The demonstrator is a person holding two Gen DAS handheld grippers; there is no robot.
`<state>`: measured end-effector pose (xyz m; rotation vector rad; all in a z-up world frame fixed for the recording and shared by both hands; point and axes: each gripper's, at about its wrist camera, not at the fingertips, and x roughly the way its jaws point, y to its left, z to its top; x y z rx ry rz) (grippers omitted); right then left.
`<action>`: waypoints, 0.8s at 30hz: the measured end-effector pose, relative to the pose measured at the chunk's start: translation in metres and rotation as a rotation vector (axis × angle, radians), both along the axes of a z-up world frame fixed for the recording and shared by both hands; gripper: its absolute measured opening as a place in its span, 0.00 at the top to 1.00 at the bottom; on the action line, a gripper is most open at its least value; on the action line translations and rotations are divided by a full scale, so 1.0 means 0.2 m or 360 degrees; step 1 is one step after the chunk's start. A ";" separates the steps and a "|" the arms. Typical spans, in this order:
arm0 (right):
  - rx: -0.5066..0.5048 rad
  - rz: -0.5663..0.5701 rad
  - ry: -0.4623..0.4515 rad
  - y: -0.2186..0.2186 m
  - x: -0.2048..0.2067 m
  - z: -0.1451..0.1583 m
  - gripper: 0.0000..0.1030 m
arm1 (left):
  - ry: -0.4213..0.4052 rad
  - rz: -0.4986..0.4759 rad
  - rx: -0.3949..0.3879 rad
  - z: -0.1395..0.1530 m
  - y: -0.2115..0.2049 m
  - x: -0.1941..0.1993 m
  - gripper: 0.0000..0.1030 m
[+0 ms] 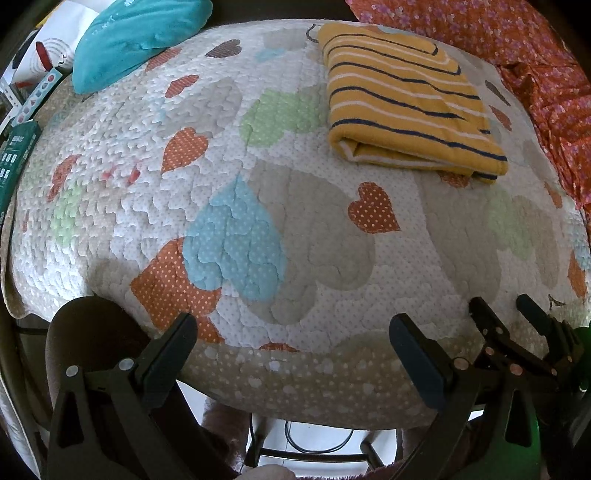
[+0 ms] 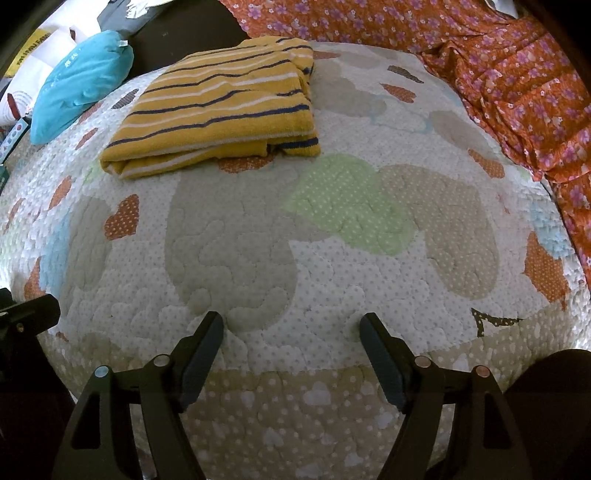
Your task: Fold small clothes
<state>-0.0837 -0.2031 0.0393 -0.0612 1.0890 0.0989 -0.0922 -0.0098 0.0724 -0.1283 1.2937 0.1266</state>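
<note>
A yellow garment with navy and white stripes [image 1: 406, 99] lies folded into a rectangle at the far side of the heart-patterned quilt [image 1: 258, 221]. It also shows in the right wrist view [image 2: 221, 107], far left. My left gripper [image 1: 293, 326] is open and empty at the quilt's near edge. My right gripper [image 2: 291, 325] is open and empty at the near edge too, and its fingers [image 1: 491, 325] show at the right of the left wrist view. Both grippers are well short of the garment.
A teal cushion [image 1: 136, 33] lies at the far left, also in the right wrist view [image 2: 77, 85]. Orange floral fabric [image 2: 517, 81] is heaped along the far right. Boxes and papers [image 1: 22, 110] sit off the left edge. A stool frame [image 1: 314, 454] shows below.
</note>
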 end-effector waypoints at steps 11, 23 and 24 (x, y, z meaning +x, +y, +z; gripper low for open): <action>0.0002 0.0015 -0.0055 0.03 -0.07 0.06 0.22 | -0.0036 0.0028 -0.0003 0.06 0.00 -0.04 0.00; 0.0006 0.0040 -0.0100 0.05 -0.12 0.11 0.22 | -0.0022 0.0057 -0.0034 0.08 0.00 -0.07 0.00; 0.0007 0.0040 -0.0103 0.05 -0.12 0.11 0.22 | -0.0022 0.0058 -0.0033 0.08 0.00 -0.07 0.00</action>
